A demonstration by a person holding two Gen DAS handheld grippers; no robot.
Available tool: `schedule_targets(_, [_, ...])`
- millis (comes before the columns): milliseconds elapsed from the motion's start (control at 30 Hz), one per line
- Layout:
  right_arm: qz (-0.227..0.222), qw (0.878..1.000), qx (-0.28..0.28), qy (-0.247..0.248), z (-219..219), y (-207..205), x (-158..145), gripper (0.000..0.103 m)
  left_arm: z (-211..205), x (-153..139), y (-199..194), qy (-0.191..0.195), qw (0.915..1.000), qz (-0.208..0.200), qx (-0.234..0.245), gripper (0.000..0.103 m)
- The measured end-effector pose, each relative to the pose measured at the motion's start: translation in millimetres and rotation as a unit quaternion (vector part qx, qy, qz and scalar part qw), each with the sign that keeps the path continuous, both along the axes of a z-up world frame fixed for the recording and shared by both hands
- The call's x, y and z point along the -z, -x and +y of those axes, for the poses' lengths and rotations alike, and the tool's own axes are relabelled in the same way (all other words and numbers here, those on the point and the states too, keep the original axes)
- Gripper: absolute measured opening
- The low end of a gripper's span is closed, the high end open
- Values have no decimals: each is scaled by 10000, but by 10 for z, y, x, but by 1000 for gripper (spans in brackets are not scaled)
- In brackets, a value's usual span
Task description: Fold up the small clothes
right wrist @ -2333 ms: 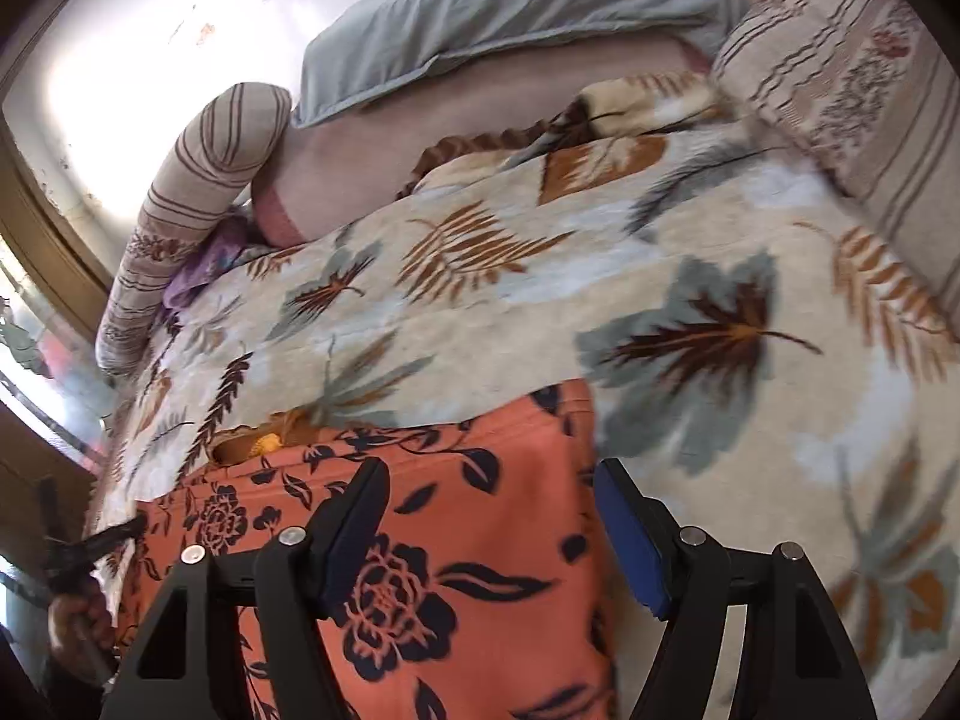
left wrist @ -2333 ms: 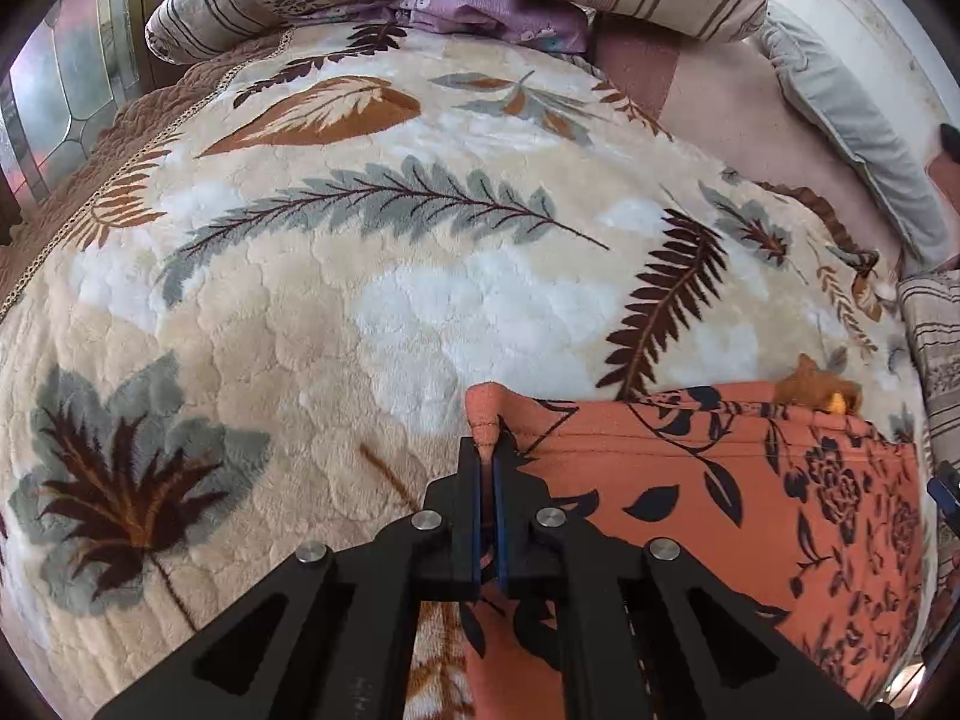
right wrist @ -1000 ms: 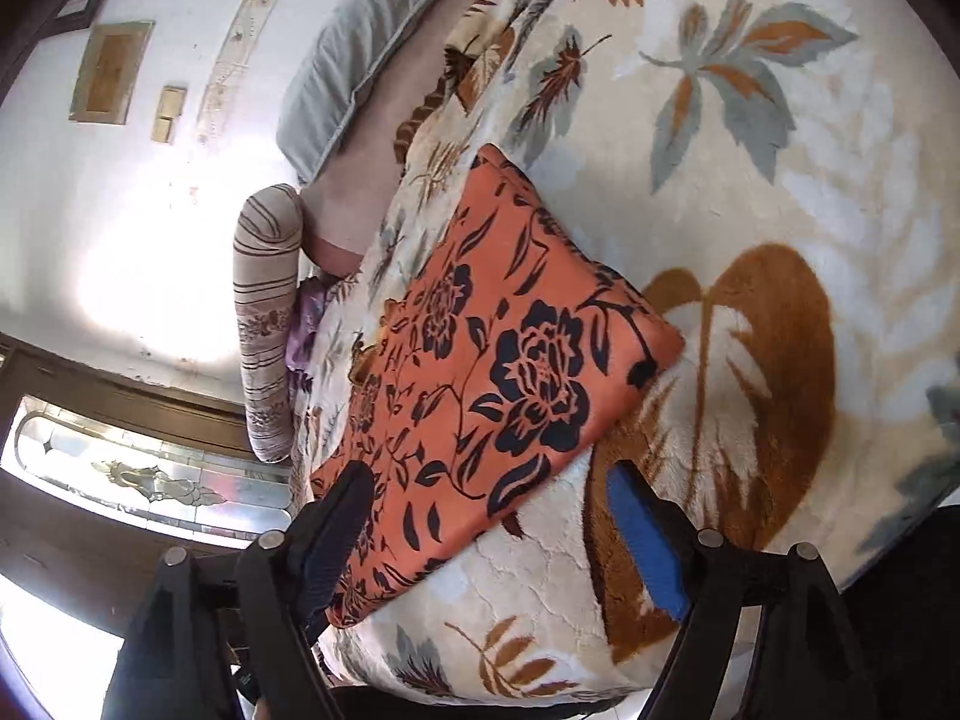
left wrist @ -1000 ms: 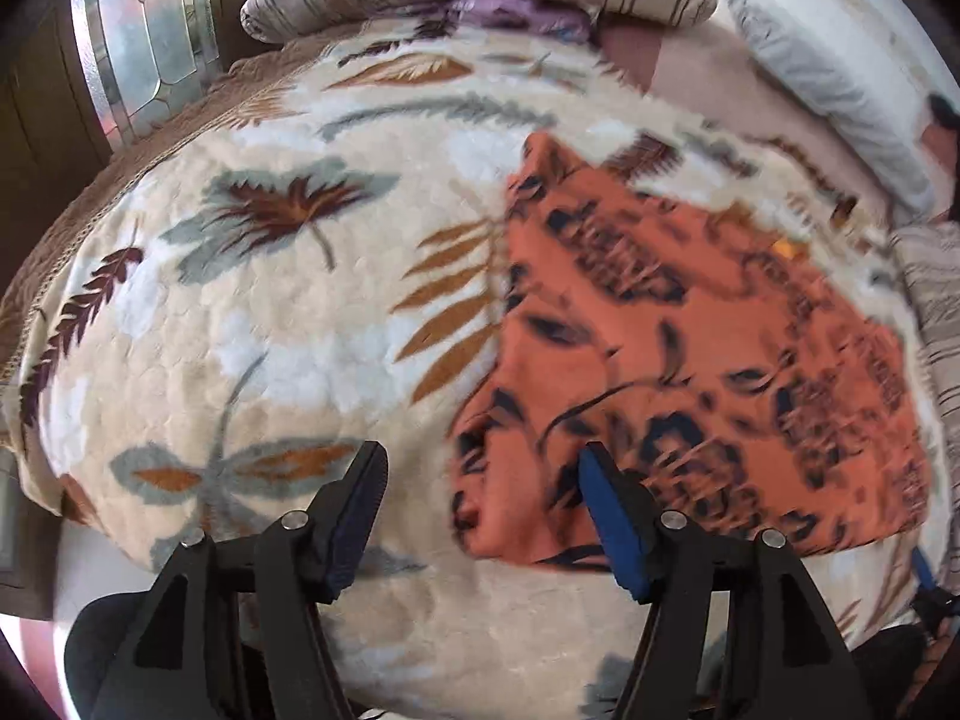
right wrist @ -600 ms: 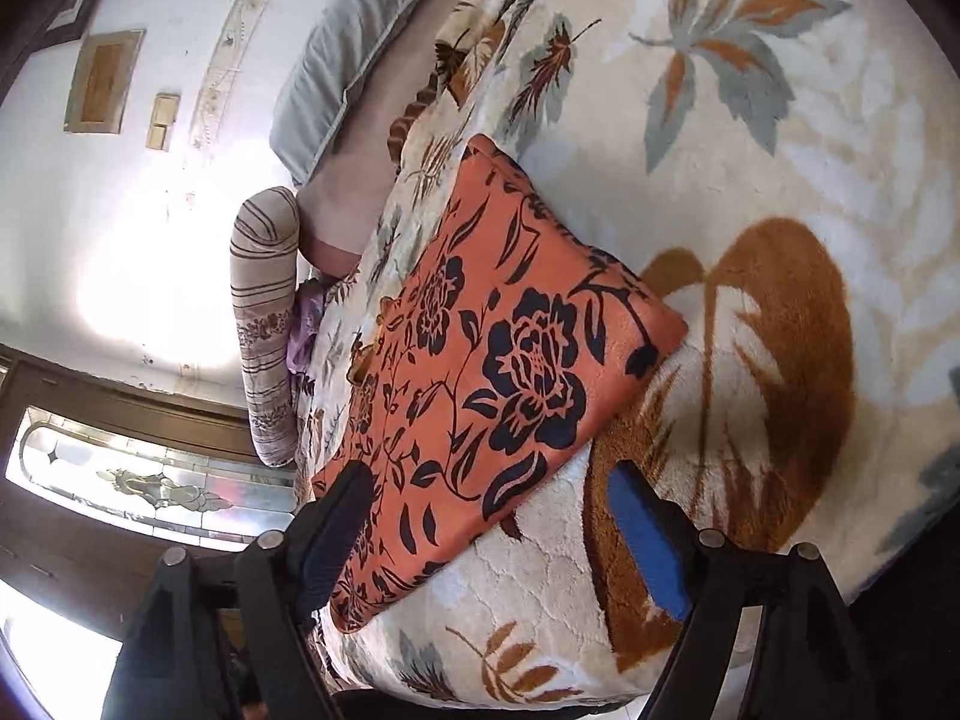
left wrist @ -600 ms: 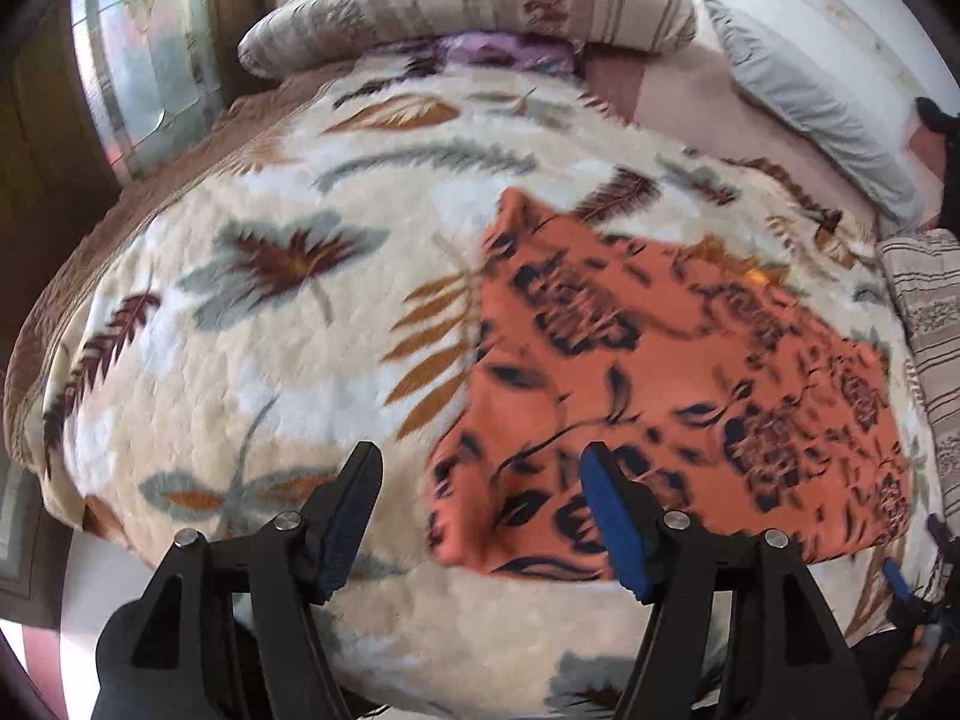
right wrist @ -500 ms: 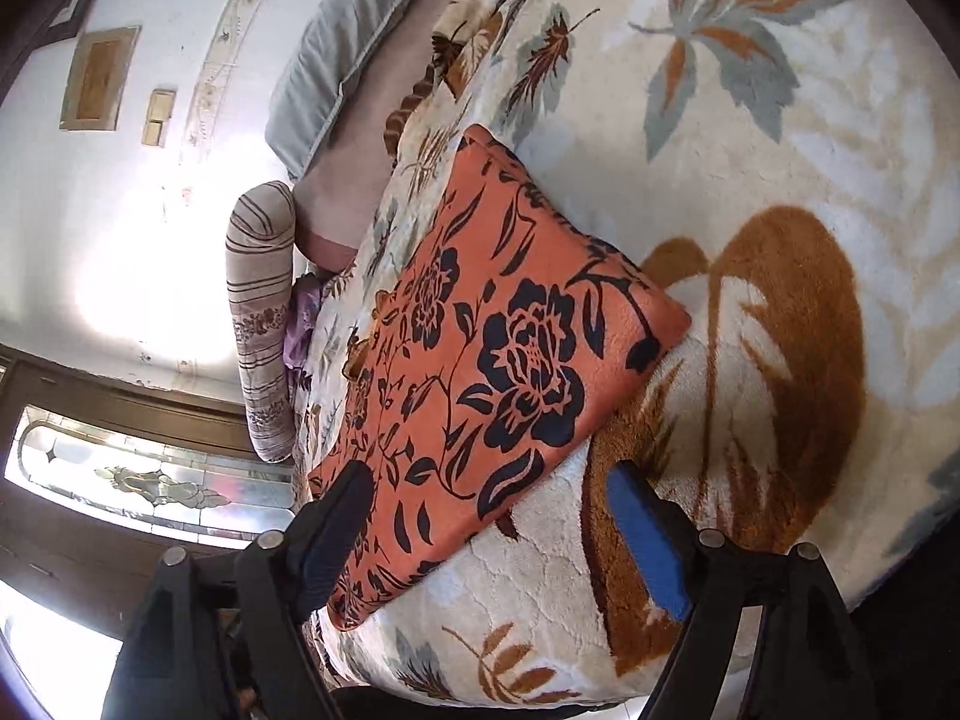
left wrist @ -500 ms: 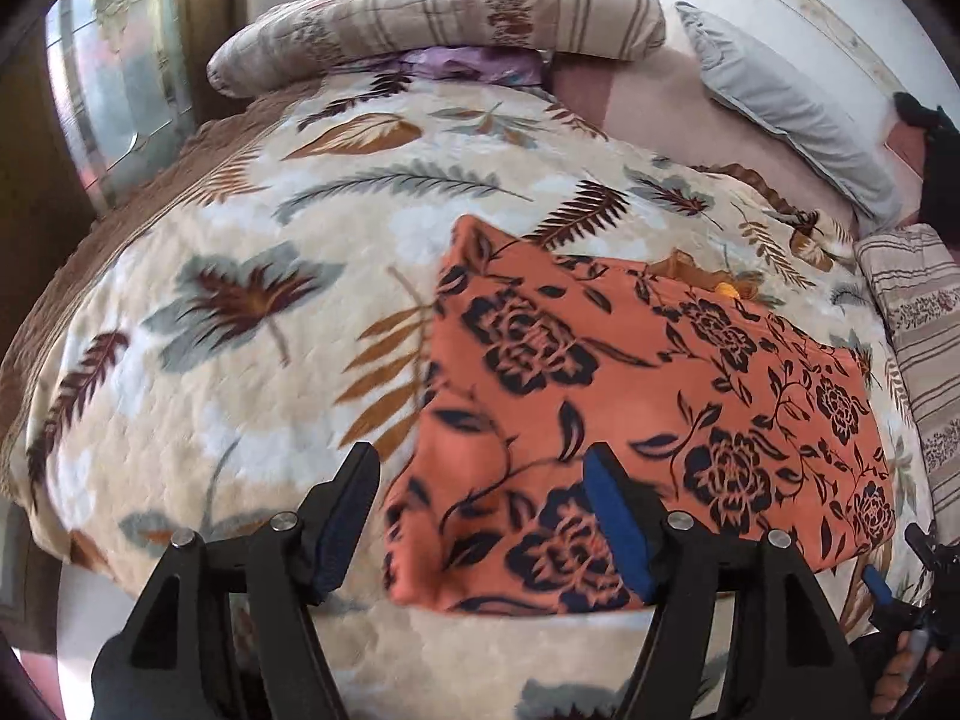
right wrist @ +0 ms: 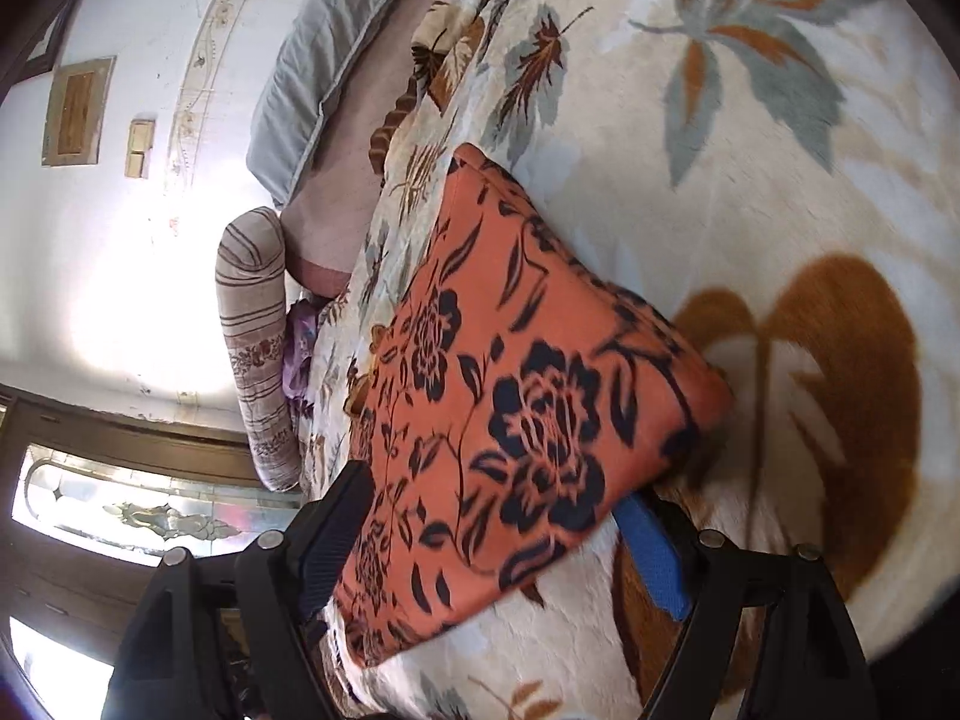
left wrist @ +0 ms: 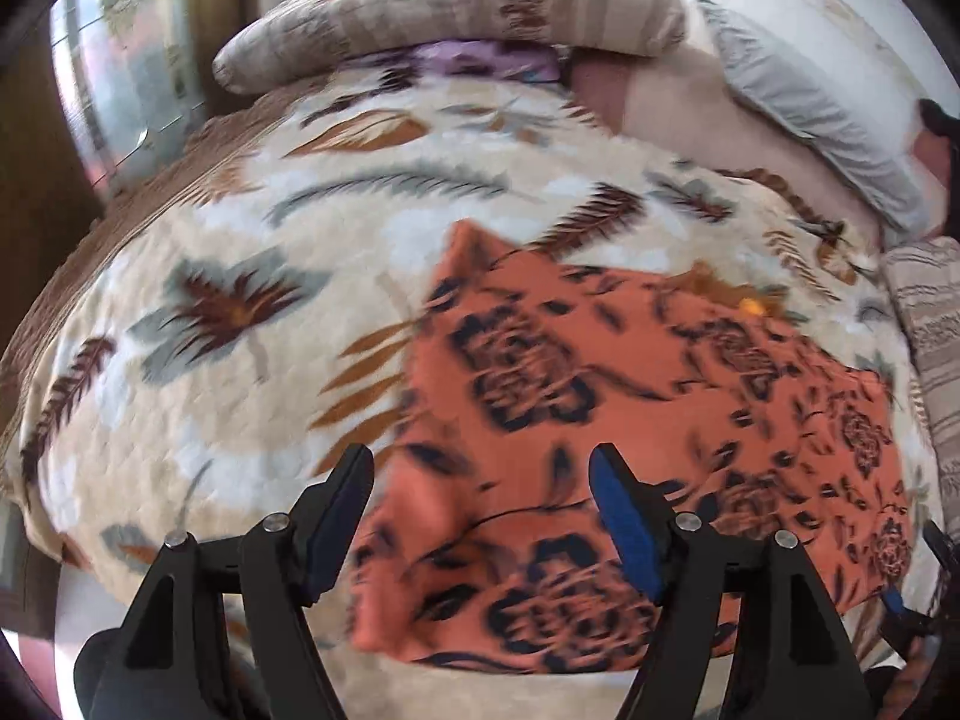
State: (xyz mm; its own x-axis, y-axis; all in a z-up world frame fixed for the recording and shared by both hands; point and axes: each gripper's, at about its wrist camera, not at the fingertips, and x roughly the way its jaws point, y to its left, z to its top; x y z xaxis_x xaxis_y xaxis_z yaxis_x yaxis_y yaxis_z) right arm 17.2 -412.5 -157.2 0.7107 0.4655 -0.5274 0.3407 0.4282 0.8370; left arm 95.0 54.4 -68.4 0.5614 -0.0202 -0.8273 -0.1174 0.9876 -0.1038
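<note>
We have the orange floral garment (left wrist: 630, 420) lying flat on the bed, spread over the leaf-patterned blanket (left wrist: 252, 276) near the bed's front edge, and it already reads as a folded rectangle with a doubled, thicker edge toward us. Our left hand-held gripper (left wrist: 480, 504) hangs above the garment's near left corner with nothing between its pads; its jaws are opening, which fits a hand clear of the cloth and free to choose its next hold. Our right hand-held gripper (right wrist: 498, 534) stands with its jaws wide apart over the garment's near right corner (right wrist: 714, 390), the cloth showing between the fingers but not pinched; we judge it is lined up there so that both corners of the near edge can be taken at once. The garment sits well away from the striped bolster (left wrist: 456, 18) and the grey pillow (left wrist: 810, 114) at the head of the bed, which leaves open blanket beyond it for another fold. We think the next move is a matched pinch at both near corners.
</note>
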Motion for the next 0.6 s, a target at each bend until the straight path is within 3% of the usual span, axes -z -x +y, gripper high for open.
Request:
schedule_targets(67, [138,9997,193,-40,-16,-61,49,84,-139,59,-100,-82,9999,28,139,76])
schedule_targets(200, [108,9992,382,9,-31,-105,51,84,-296,514,-271,-454,9970,601,171,77])
schedule_targets(267, [105,9991,403,90,-33,-114,22,84,-373,488,-213,-753,9961,377,271,79])
schedule_targets(433, [-207,9972,250,675,74,-153,-222,84,-313,453,-220,-574,9970,485,181,79])
schedule_targets(600, [-26,9964,213,823,75,-173,-122,84,-332,467,-198,-619,9967,482,205,79])
